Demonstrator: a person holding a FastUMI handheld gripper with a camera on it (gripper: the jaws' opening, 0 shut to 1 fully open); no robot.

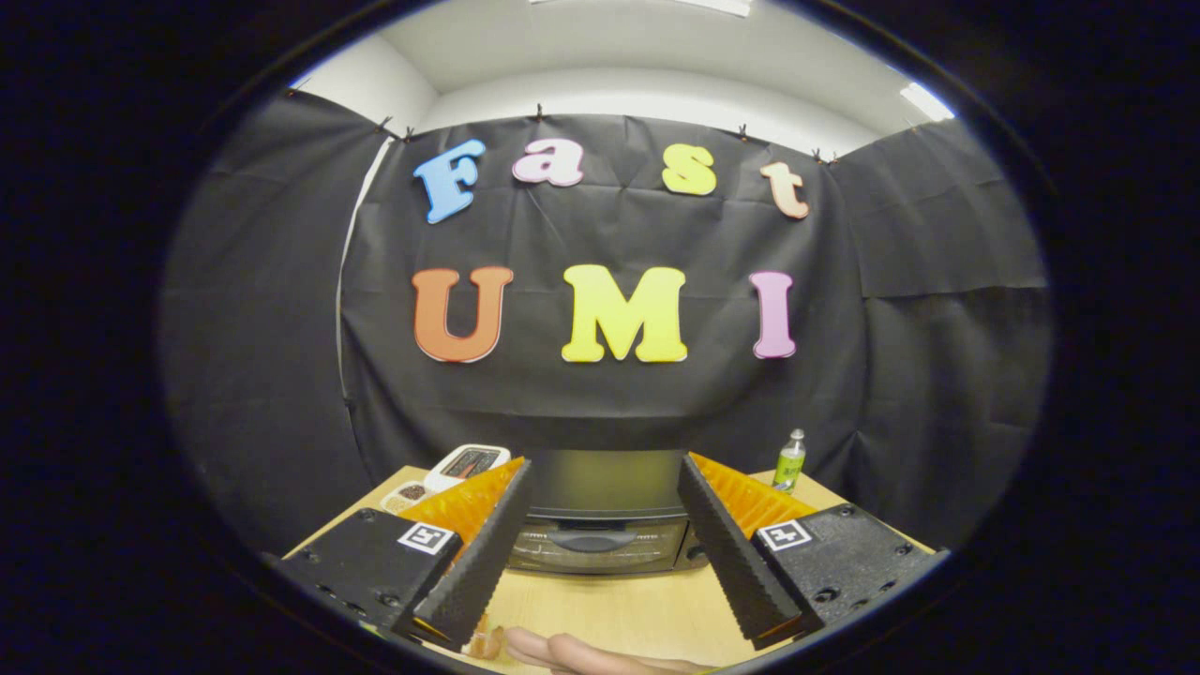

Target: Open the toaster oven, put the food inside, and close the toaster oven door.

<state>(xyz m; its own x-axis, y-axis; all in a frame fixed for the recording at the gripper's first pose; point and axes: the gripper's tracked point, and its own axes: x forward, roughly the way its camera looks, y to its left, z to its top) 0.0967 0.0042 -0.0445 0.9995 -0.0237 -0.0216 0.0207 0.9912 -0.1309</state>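
Straight ahead of the tool (600,553), low in the middle of the frame, the dark boxy toaster oven with a glass door (600,525) sits square-on at the far side of the pale wooden surface (609,609), its long axis running left to right and its curved door handle (592,541) centred in the gap. Its door looks shut. The tool's fingers are spread wide and hold nothing, and a hand (581,652) rests on the surface just beneath them beside a small brownish piece, probably the food (486,643).
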